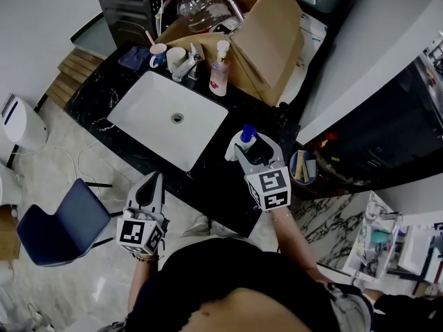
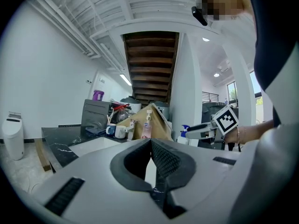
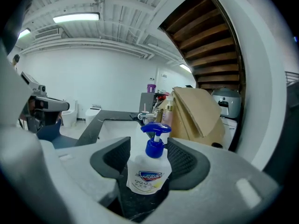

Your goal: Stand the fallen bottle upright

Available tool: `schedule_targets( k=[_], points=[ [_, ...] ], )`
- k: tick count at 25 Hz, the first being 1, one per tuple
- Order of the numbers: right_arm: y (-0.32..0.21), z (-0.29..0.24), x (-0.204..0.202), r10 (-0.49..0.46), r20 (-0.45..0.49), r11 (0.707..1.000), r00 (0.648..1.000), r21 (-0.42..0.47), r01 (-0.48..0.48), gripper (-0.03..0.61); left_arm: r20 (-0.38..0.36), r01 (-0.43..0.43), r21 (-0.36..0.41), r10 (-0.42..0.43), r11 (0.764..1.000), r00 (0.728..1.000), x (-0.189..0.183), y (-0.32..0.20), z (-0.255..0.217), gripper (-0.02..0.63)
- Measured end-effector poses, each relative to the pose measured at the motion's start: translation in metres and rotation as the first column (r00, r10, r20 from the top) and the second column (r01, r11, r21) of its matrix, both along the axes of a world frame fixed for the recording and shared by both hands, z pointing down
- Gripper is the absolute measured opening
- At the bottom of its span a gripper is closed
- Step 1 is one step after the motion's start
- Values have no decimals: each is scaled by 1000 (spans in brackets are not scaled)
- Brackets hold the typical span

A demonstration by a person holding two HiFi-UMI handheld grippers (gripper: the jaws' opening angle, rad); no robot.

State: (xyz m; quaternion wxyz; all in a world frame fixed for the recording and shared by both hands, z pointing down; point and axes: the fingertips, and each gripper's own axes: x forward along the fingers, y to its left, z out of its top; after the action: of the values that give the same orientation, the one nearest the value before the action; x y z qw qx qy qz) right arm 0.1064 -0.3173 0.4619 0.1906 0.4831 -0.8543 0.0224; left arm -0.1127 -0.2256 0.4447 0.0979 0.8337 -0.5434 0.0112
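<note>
A white pump bottle (image 1: 242, 144) with a blue head stands upright on the black marble counter (image 1: 221, 192), just right of the sink. In the right gripper view the bottle (image 3: 148, 174) is between the two pads of my right gripper (image 3: 148, 149), label facing me; the jaws stand slightly apart from its sides, open. In the head view the right gripper (image 1: 255, 151) reaches over the counter's front edge. My left gripper (image 1: 150, 184) hovers off the counter's front left, shut and empty, its pads meeting (image 2: 152, 146).
A white sink basin (image 1: 169, 116) fills the counter's left half, with a faucet (image 1: 185, 64), two mugs (image 1: 166, 55) and a pink soap bottle (image 1: 219, 75) behind it. A cardboard box (image 1: 266, 43) leans at the back. A blue chair (image 1: 59, 227) stands below left.
</note>
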Motion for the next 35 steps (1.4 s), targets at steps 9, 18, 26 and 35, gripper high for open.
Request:
schedule_targets(
  k=[9,18,26,35],
  points=[
    [63,-20,41,136,162,972,977,171,-164,227,1,-77,-3,77,997,997,22,-10,0,3],
    [104,-16,70,176,197,968,964,144,-206,52,18,-220,19,219,975,975,67,-23,-7,3],
    [114,-29,90,226,297,956,928,115,-270,6,27,-286,21,286,958,958,95,-21,-10,3],
    [112,-33,86,214,363,951,907,133,-278,6,25,-283,7,283,959,959,93,-18,-5,3]
  ],
)
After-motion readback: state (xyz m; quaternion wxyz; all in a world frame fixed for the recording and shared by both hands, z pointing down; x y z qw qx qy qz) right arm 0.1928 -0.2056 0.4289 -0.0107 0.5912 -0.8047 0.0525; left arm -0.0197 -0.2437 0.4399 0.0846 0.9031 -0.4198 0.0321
